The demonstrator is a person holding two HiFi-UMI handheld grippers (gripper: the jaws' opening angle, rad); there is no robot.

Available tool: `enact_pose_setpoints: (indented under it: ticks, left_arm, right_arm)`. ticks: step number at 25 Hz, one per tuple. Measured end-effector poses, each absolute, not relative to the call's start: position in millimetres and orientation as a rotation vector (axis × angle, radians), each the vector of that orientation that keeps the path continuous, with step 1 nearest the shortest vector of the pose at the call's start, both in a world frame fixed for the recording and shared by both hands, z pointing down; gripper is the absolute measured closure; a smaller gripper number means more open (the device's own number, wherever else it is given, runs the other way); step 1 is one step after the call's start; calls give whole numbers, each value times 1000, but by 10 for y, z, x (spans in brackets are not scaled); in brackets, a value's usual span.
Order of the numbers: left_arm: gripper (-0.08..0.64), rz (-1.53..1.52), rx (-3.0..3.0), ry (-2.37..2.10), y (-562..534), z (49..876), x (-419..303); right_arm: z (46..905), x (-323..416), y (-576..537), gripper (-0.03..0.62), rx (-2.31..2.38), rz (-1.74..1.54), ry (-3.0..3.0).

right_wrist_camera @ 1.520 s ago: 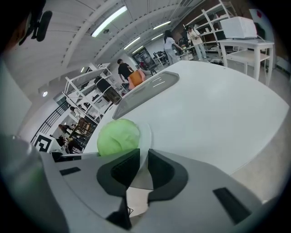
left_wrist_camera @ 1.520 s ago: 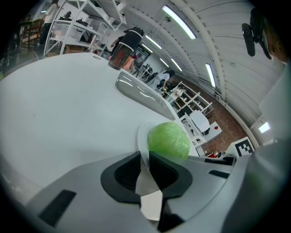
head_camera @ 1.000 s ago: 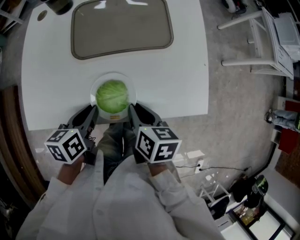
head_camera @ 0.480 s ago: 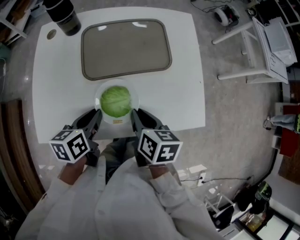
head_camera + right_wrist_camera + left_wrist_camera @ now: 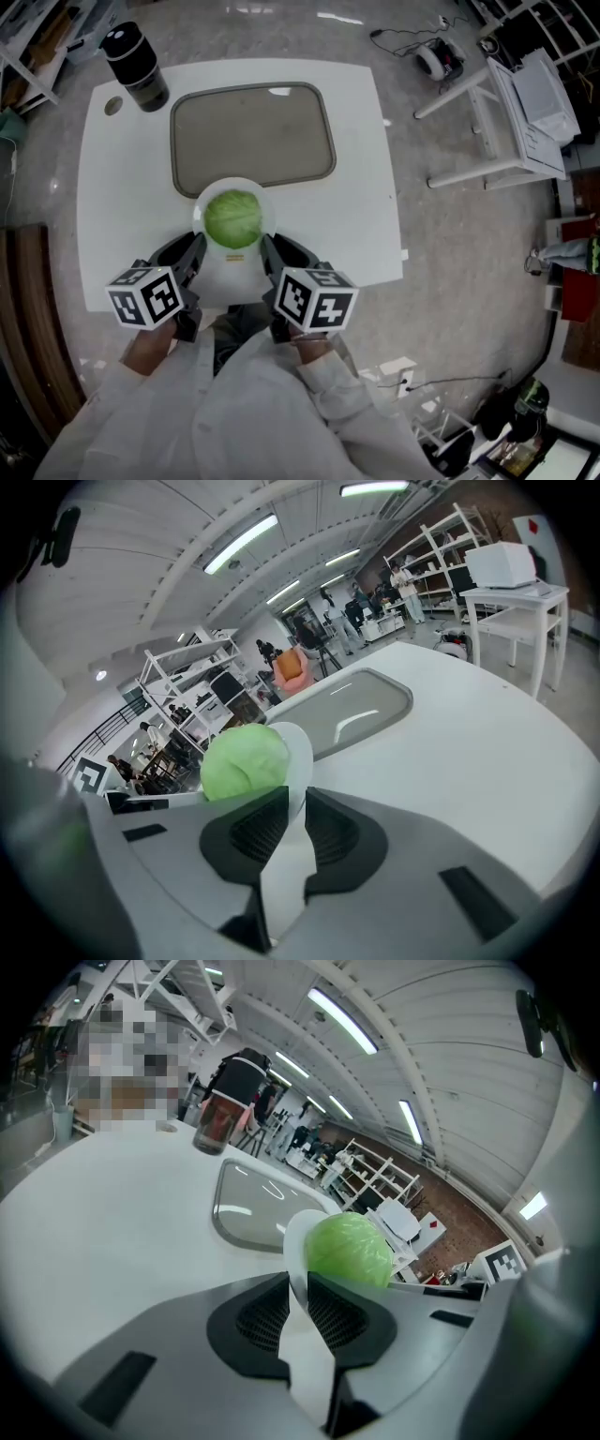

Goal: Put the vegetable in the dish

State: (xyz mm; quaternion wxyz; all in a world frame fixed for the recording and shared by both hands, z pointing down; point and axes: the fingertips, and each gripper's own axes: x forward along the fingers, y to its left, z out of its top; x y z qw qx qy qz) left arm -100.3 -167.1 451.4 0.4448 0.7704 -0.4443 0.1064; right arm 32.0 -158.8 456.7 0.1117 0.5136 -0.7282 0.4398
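done: vegetable (image 5: 232,217) sits in dish (image 5: 200,217), just beside tray (image 5: 251,136) | grip: left hand-held gripper (image 5: 298,1297) and right hand-held gripper (image 5: 292,822) each pinch its rim | left — we judge only resting it on the counter (image 5: 356,216)

No words, numbers or brand names can be read anywhere in the views. Only black-and-white square marker patterns are shown, printed on the white cube (image 5: 145,296) of the left tongs (image 5: 195,253) and on the second white cube (image 5: 316,300) of the right tongs (image 5: 269,249). No characters are formed by them.
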Motion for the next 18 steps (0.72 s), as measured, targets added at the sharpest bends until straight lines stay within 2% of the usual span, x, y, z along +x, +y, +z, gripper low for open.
enact_pose_setpoints:
  ticks: [18]
  left_arm:
    - [497,195,1858,-1153,-2374,4425,-799]
  right_arm:
    - [4427,514,-2433,528,1405,1226,-2201]
